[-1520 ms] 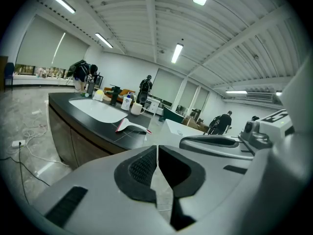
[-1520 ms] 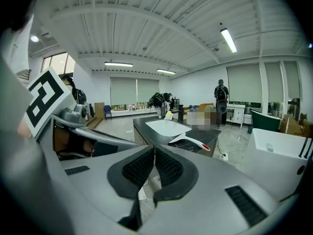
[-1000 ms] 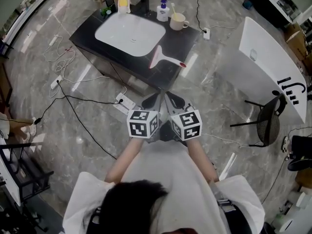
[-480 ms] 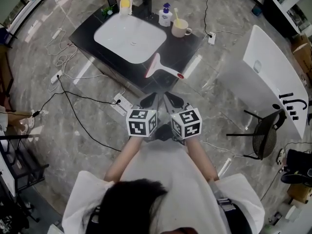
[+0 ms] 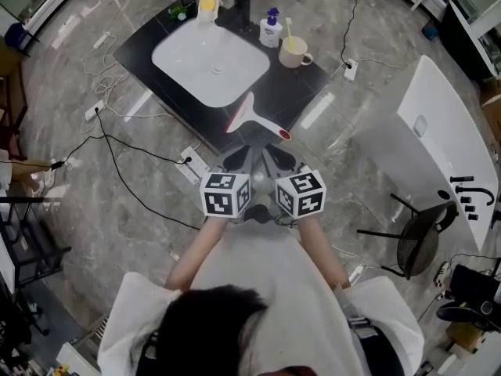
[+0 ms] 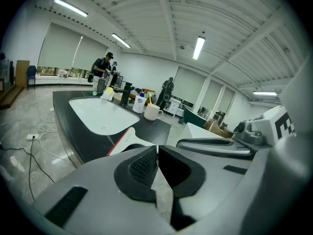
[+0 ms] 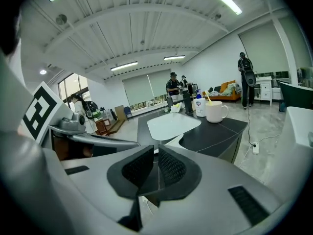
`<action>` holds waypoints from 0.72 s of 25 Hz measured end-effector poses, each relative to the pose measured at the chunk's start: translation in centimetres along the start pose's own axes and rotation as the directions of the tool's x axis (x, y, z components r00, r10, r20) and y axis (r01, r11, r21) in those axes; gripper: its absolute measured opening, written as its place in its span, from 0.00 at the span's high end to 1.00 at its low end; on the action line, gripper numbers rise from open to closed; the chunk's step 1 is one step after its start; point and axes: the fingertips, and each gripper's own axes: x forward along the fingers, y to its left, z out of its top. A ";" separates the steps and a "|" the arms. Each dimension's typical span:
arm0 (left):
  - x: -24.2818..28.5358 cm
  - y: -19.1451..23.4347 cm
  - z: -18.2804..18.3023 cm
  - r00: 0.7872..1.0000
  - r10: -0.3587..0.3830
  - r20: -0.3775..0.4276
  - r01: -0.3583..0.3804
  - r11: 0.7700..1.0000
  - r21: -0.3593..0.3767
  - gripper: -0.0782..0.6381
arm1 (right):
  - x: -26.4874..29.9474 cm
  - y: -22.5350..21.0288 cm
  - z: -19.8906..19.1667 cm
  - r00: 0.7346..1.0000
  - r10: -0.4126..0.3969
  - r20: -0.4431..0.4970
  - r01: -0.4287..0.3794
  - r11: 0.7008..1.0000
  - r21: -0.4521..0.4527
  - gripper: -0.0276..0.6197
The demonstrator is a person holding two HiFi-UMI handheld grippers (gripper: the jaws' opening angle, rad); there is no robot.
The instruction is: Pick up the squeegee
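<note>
The squeegee, white with a red blade edge and a red handle tip, lies on the near corner of the black counter, beside the white sink basin. My left gripper and right gripper are side by side just short of that corner, both shut and holding nothing. The left gripper view has the squeegee just beyond the jaw tips. Past the right gripper, only a white sliver of the squeegee shows over the jaws.
A mug, a soap bottle and a black faucet stand at the counter's far side. Cables and a power strip lie on the floor at left. A white table and a chair stand to the right.
The person and both grippers have moved toward the counter. The squeegee now lies closer to the jaw tips. Both grippers have stayed shut.
</note>
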 end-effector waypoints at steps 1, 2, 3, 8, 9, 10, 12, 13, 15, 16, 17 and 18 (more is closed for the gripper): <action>0.4 -0.1 0.1 1.000 0.009 0.001 -0.009 1.000 -0.002 0.85 | 0.2 -0.4 0.1 1.000 0.011 -0.004 -0.011 1.000 -0.007 0.91; 0.9 -0.1 0.3 1.000 0.017 0.003 -0.017 1.000 -0.002 0.84 | 0.4 -0.8 0.2 1.000 0.024 -0.010 -0.024 1.000 -0.011 0.91; 1.2 -0.1 0.4 1.000 0.026 0.004 -0.026 1.000 -0.001 0.84 | 0.7 -1.2 0.2 0.999 0.037 -0.017 -0.037 0.999 -0.012 0.91; 2.6 -0.3 0.8 0.998 0.056 0.004 -0.056 0.998 0.001 0.84 | 1.2 -2.6 0.1 0.997 0.068 -0.030 -0.069 0.998 -0.009 0.91; 2.8 -0.3 0.8 0.998 0.061 0.004 -0.061 0.998 -0.001 0.84 | 1.3 -2.9 0.1 0.997 0.072 -0.031 -0.072 0.997 -0.009 0.91; 2.9 -0.3 0.9 0.998 0.066 0.005 -0.066 0.998 -0.006 0.84 | 1.4 -3.1 0.2 0.997 0.075 -0.032 -0.075 0.997 -0.010 0.91; 3.1 -0.4 1.1 0.997 0.073 0.010 -0.073 0.997 -0.019 0.84 | 1.5 -3.4 0.2 0.996 0.083 -0.035 -0.084 0.996 -0.013 0.91; 3.1 -0.4 1.3 0.997 0.075 0.015 -0.075 0.997 -0.021 0.84 | 1.6 -3.6 0.3 0.995 0.089 -0.036 -0.090 0.996 -0.013 0.91; 3.5 -0.5 1.6 0.997 0.079 0.018 -0.079 0.997 -0.013 0.84 | 1.9 -3.7 0.5 0.994 0.101 -0.032 -0.102 0.995 -0.011 0.91; 3.6 -0.5 1.6 0.996 0.082 0.016 -0.082 0.997 -0.011 0.84 | 1.9 -3.8 0.6 0.994 0.104 -0.029 -0.104 0.994 -0.012 0.91; 3.7 -0.5 1.4 0.996 0.085 0.015 -0.085 0.996 -0.014 0.84 | 1.9 -3.8 0.6 0.994 0.105 -0.029 -0.106 0.994 -0.015 0.91; 3.7 -0.5 1.3 0.996 0.087 0.014 -0.087 0.996 -0.019 0.84 | 1.9 -3.8 0.6 0.994 0.107 -0.031 -0.107 0.994 -0.020 0.91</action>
